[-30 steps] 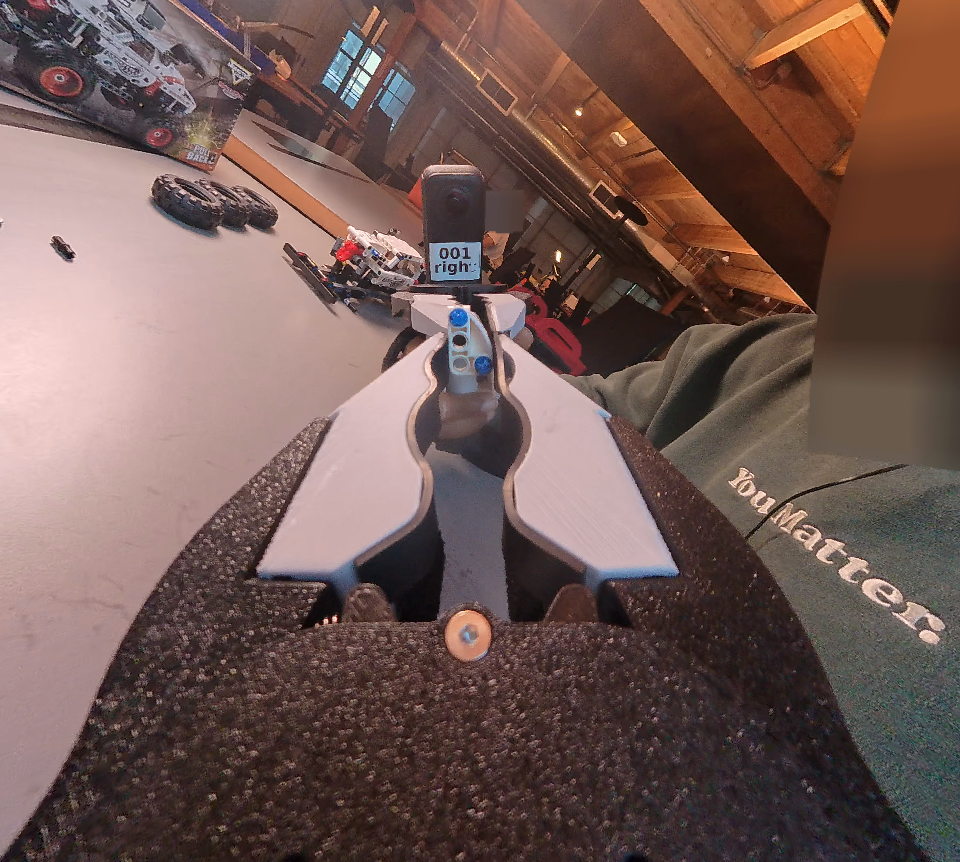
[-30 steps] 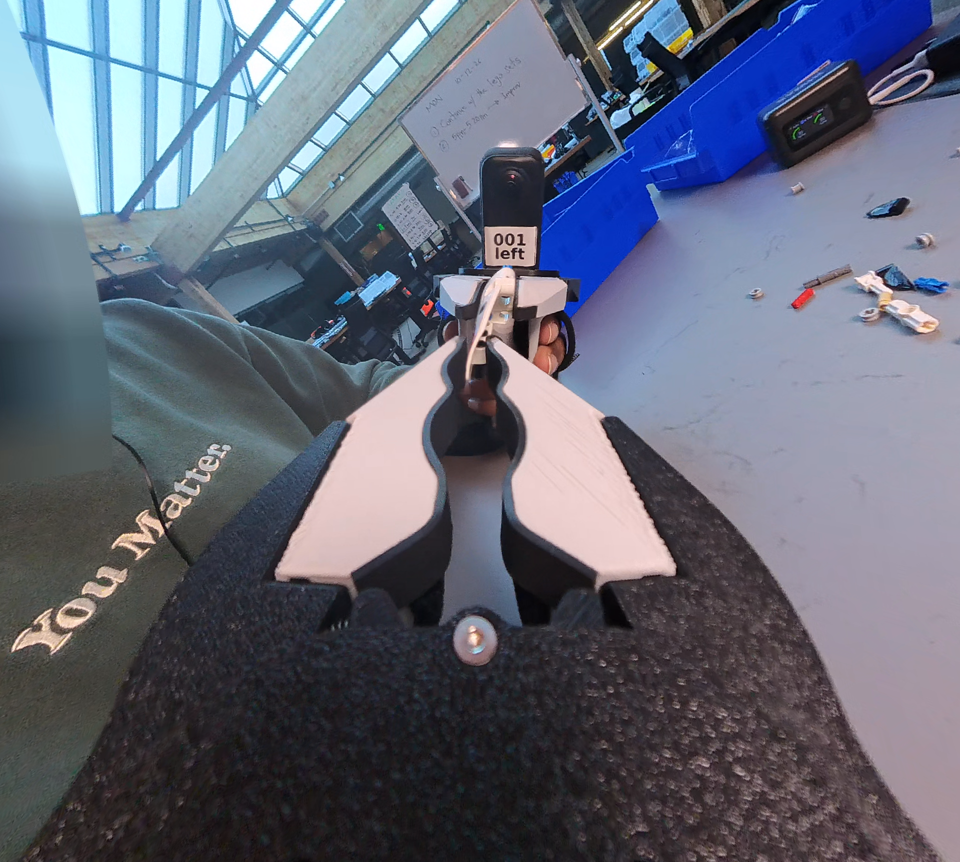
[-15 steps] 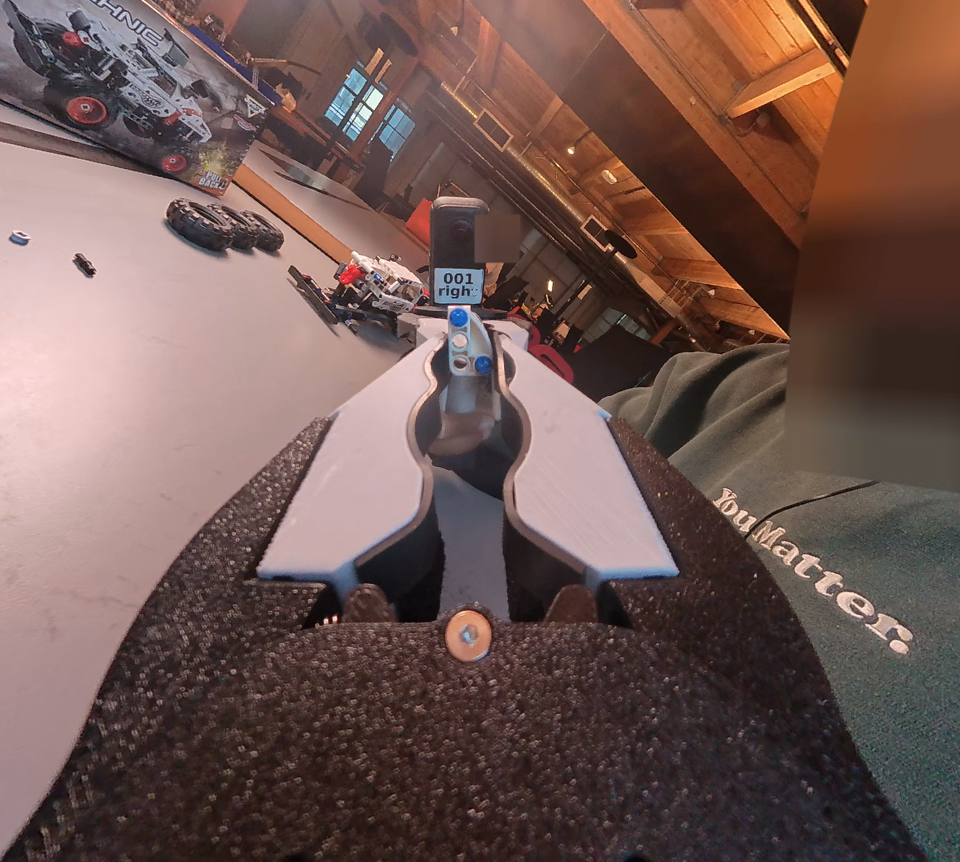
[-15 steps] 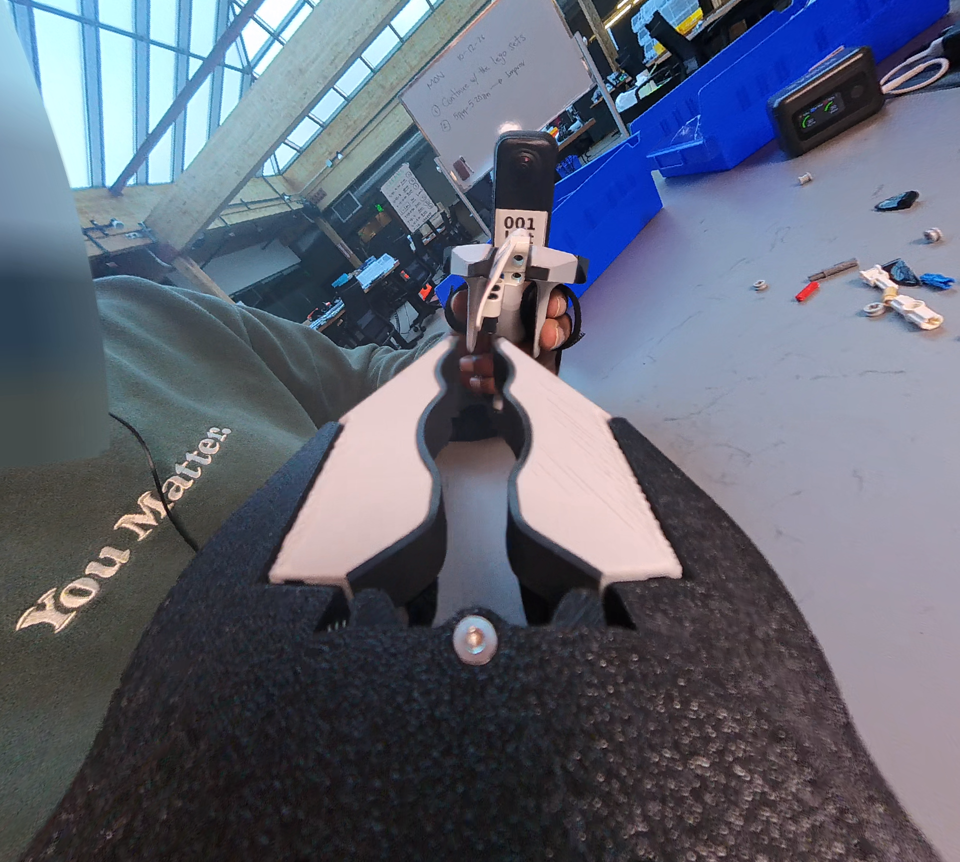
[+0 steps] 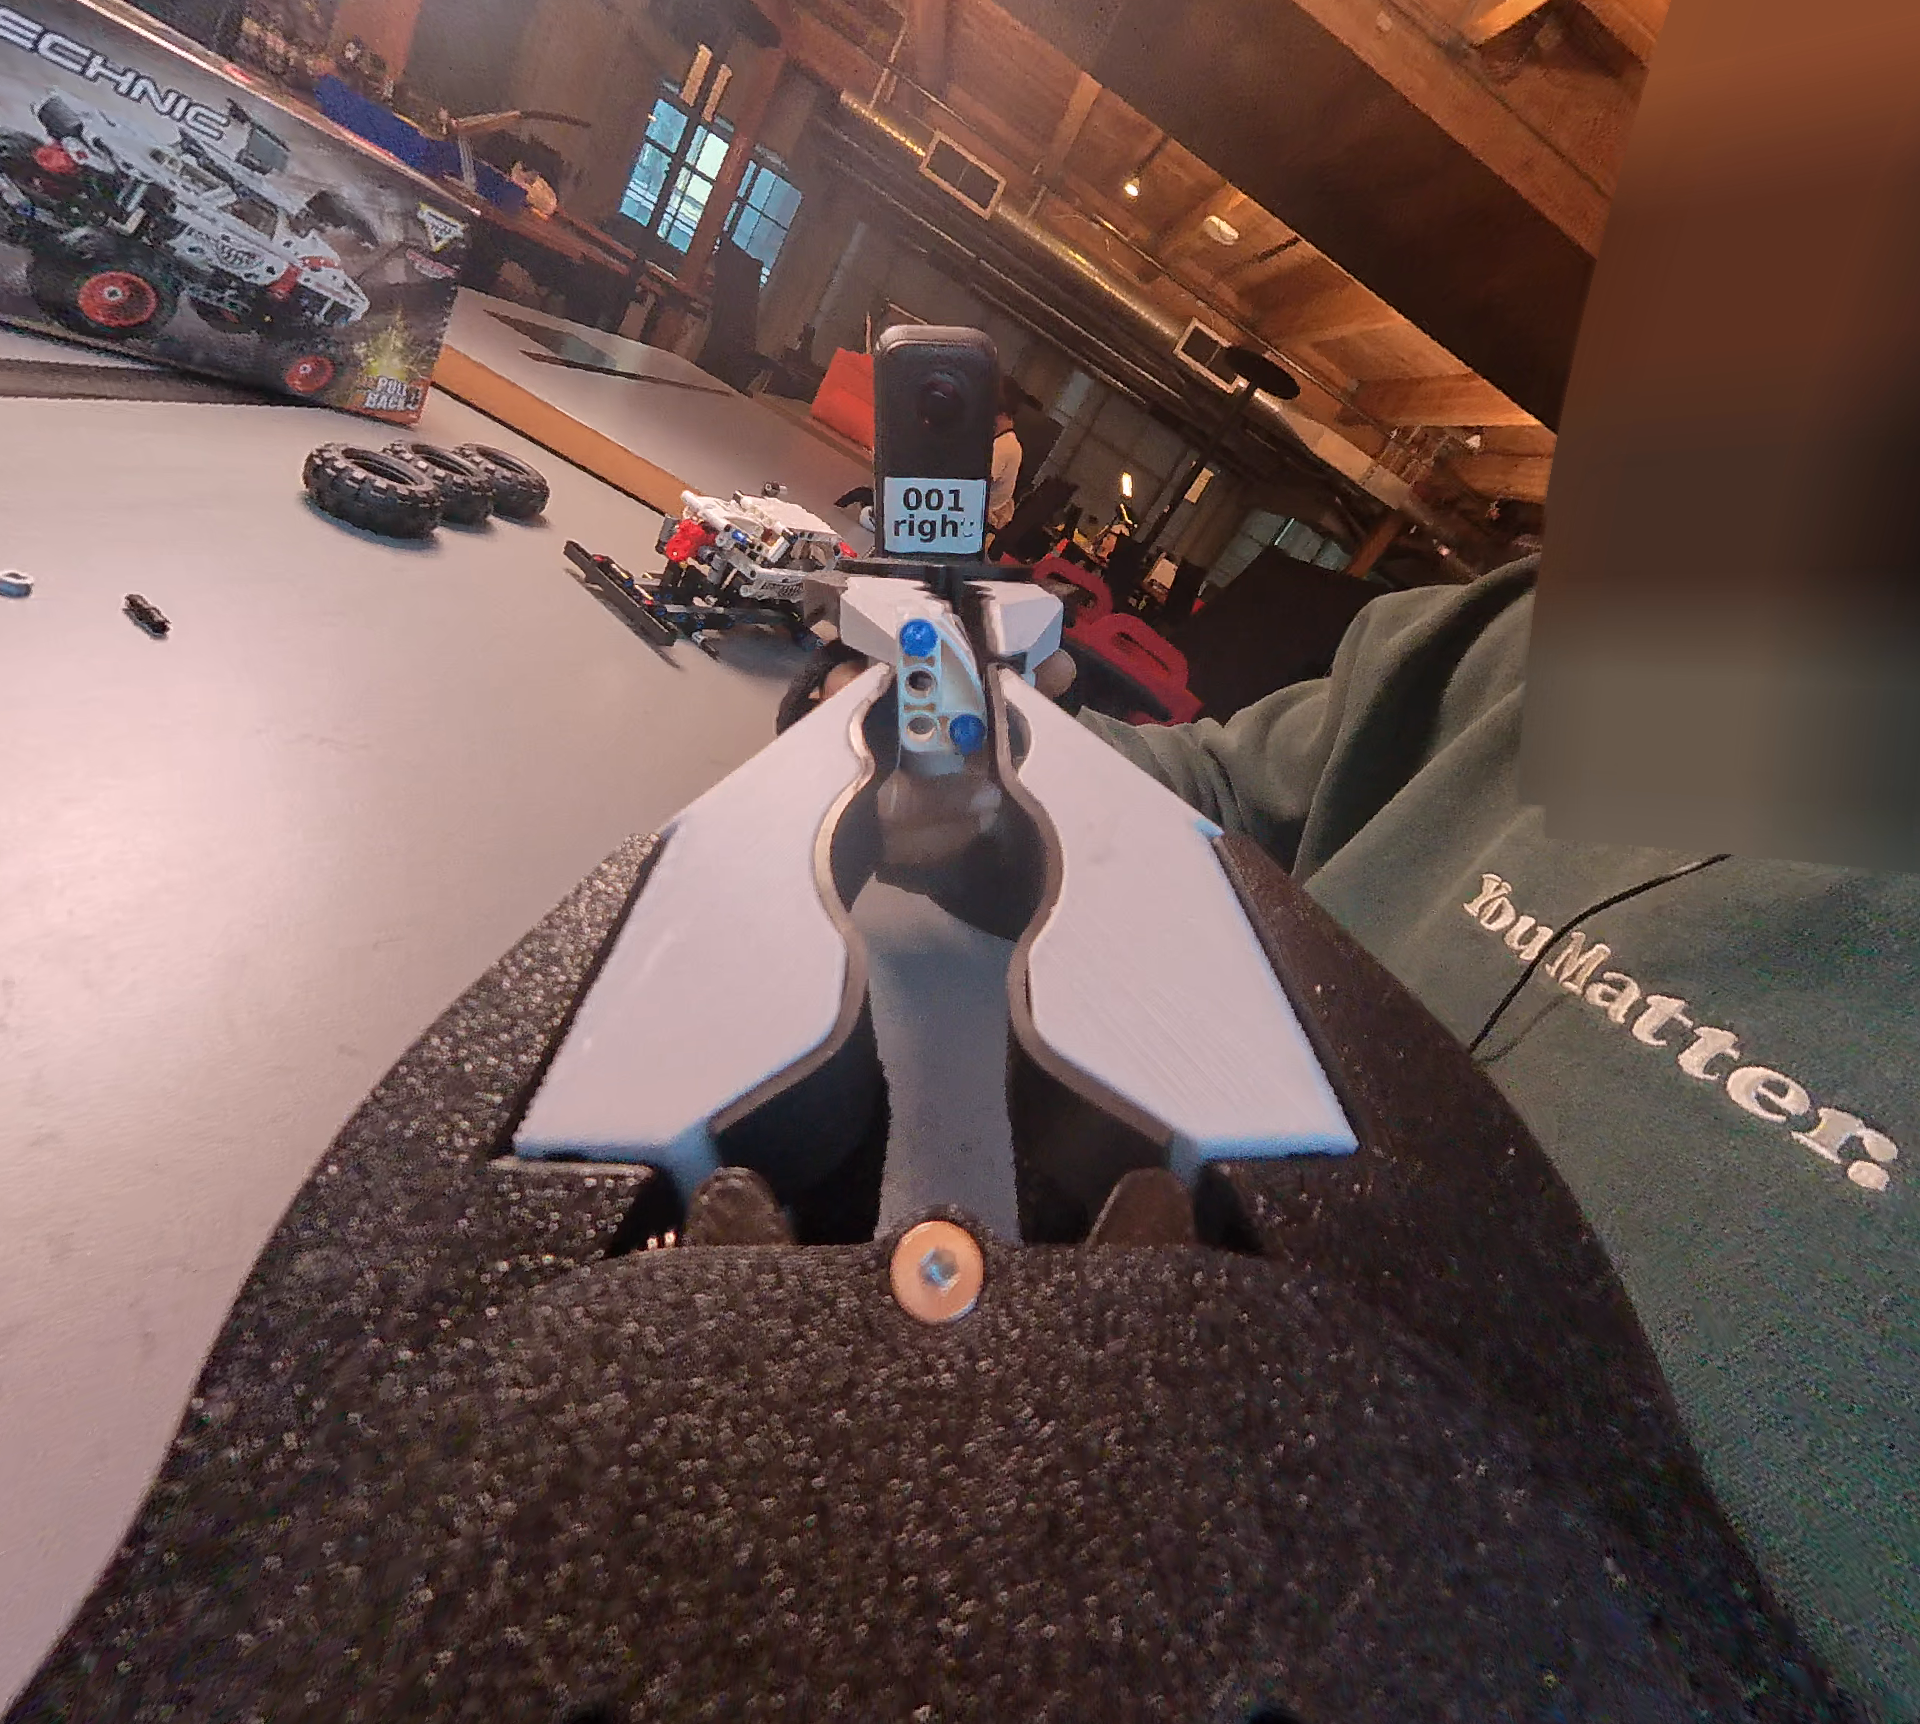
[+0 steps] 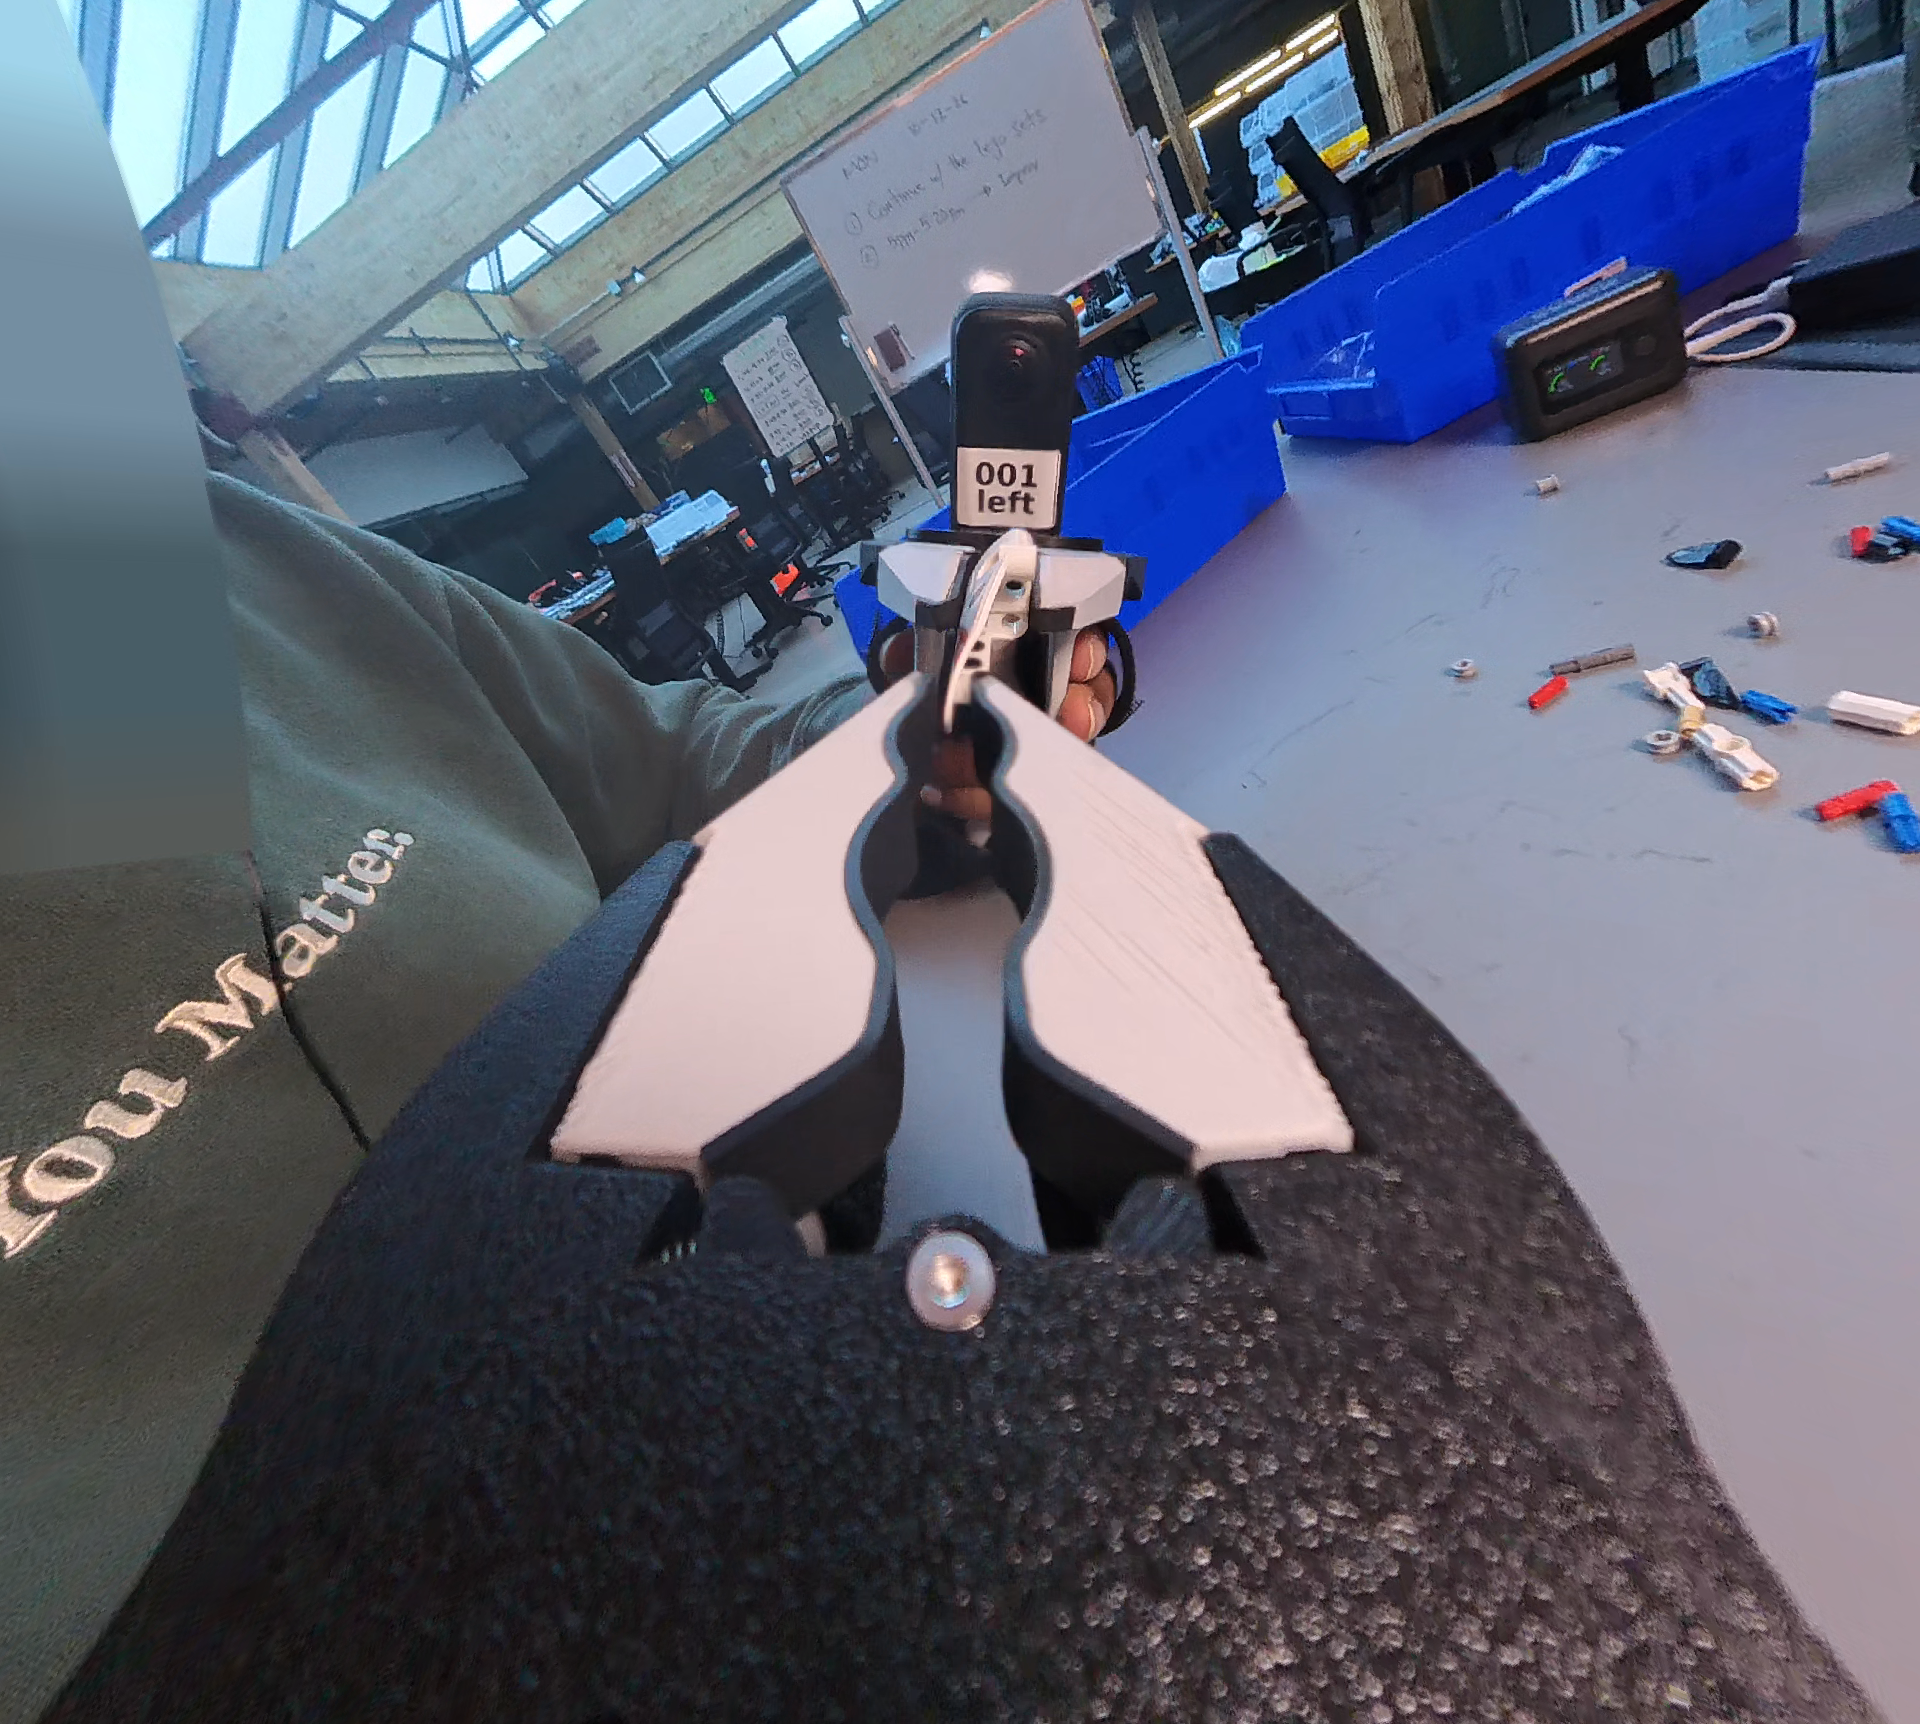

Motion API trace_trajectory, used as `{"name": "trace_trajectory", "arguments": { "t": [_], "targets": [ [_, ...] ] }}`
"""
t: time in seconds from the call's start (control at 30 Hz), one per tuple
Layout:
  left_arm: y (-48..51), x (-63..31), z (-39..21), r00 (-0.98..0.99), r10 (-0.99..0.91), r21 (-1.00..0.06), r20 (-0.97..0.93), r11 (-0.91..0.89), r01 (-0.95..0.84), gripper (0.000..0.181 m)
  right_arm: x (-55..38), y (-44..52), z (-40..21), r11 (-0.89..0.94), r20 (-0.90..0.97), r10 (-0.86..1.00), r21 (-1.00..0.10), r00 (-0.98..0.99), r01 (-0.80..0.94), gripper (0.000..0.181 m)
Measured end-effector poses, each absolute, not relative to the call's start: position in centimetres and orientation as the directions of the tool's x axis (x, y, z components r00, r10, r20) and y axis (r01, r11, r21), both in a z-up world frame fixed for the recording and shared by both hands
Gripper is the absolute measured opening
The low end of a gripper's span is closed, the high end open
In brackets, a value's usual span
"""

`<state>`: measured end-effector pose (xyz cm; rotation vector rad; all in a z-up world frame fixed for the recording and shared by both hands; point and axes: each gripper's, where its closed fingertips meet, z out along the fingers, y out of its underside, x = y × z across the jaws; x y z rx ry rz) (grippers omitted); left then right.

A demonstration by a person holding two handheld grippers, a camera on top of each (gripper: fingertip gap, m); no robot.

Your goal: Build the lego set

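- The left tongs (image 5: 940, 718) are narrowed onto a small grey beam (image 5: 930, 703) with two blue pins, held up in the air over the desk (image 5: 312, 843).
- The right tongs (image 6: 971, 703) meet it head-on, closed to a sliver at the white end of that same beam (image 6: 987, 614); whether they truly pinch it I cannot tell.
- Just beyond, the half-built truck (image 5: 743, 547) sits on the desk, its frame together but no wheels on.
- Three tyres (image 5: 426, 479) lie unused to the far left, before the set's box (image 5: 208, 240).
- Loose pieces (image 6: 1714, 729) are scattered at the right.
- My reading: this is mid-build, with much left.
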<state>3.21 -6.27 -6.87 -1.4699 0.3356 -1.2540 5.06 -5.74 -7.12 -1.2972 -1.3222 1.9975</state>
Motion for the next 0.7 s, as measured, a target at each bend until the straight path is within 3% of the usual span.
{"name": "trace_trajectory", "arguments": {
  "t": [0.03, 0.47, 0.7],
  "targets": [
    [-6.4, 3.3, -6.8, 0.399, -0.779, -0.855, 0.485, -0.326, 0.404, 0.015, 5.1, -5.9, -6.9, -0.465, -0.469, 0.738, -0.875, -0.485, 0.138, 0.015],
    [-6.9, 4.6, -7.4, 0.490, -0.814, -0.945, 0.313, -0.218, 0.243, 0.015, 5.4, -6.5, -6.9, -0.476, -0.477, 0.706, -0.867, -0.524, 0.148, 0.000],
    [-7.1, 4.8, -8.7, 0.541, -0.813, -0.977, 0.214, -0.187, 0.105, 0.017, 5.8, -7.0, -7.6, -0.121, -0.132, 0.873, -0.991, -0.470, 0.053, 0.000]
  ]
}}
